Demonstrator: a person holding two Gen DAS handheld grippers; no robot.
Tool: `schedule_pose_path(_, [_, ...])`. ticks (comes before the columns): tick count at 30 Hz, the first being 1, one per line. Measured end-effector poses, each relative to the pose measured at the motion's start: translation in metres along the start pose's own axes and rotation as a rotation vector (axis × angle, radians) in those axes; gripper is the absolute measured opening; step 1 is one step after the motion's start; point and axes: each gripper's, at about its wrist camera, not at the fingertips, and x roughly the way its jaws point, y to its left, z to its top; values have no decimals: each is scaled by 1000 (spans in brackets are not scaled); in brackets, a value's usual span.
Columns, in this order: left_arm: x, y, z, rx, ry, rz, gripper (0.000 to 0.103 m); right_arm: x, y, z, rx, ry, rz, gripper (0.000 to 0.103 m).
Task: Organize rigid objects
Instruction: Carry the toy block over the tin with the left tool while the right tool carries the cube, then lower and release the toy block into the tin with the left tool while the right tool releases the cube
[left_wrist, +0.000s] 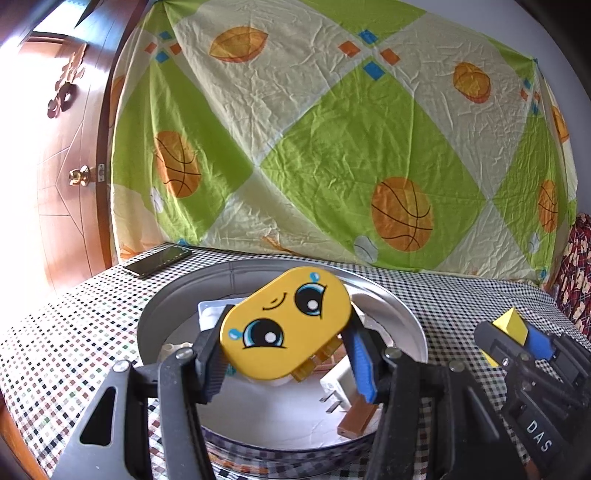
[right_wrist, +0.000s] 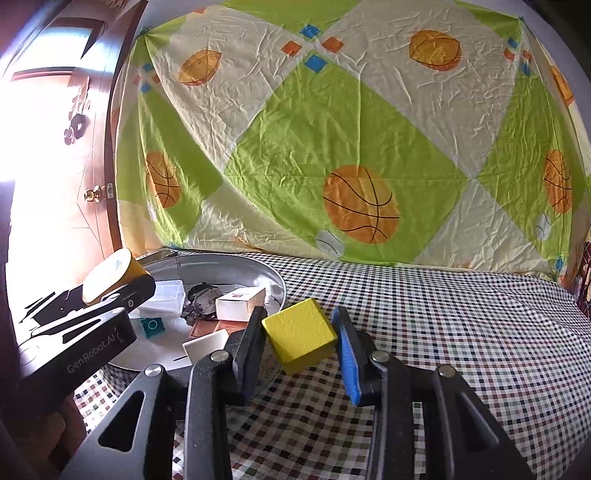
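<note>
My left gripper (left_wrist: 284, 354) is shut on a yellow oval toy (left_wrist: 286, 325) with a cartoon face, held tilted over the round metal tin (left_wrist: 399, 306). My right gripper (right_wrist: 299, 339) is shut on a yellow cube (right_wrist: 301, 341), held above the checked cloth just right of the tin (right_wrist: 273, 273). In the left wrist view the right gripper (left_wrist: 517, 336) shows at the right with the cube (left_wrist: 511, 325) in it. In the right wrist view the left gripper (right_wrist: 96, 295) shows at the left, carrying the yellow toy (right_wrist: 110, 275).
Inside the tin lie a white plug (left_wrist: 340, 387), a brown bar (left_wrist: 356, 421), a white box (right_wrist: 240, 302), a clear container (right_wrist: 166, 295), a teal piece (right_wrist: 151, 325) and a dark lump (right_wrist: 201, 302). A phone (left_wrist: 159, 260) lies at the table's far left. A patterned sheet (left_wrist: 332, 129) hangs behind.
</note>
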Motion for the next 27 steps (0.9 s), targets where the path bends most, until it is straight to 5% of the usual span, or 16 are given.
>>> schedule_pose_path(16, [3, 33, 19, -11, 3, 65, 55, 20, 26, 16, -50, 28, 113, 39])
schedule_pose_path(27, [51, 41, 21, 49, 188, 50, 55, 94, 50, 35, -56, 195, 189, 39])
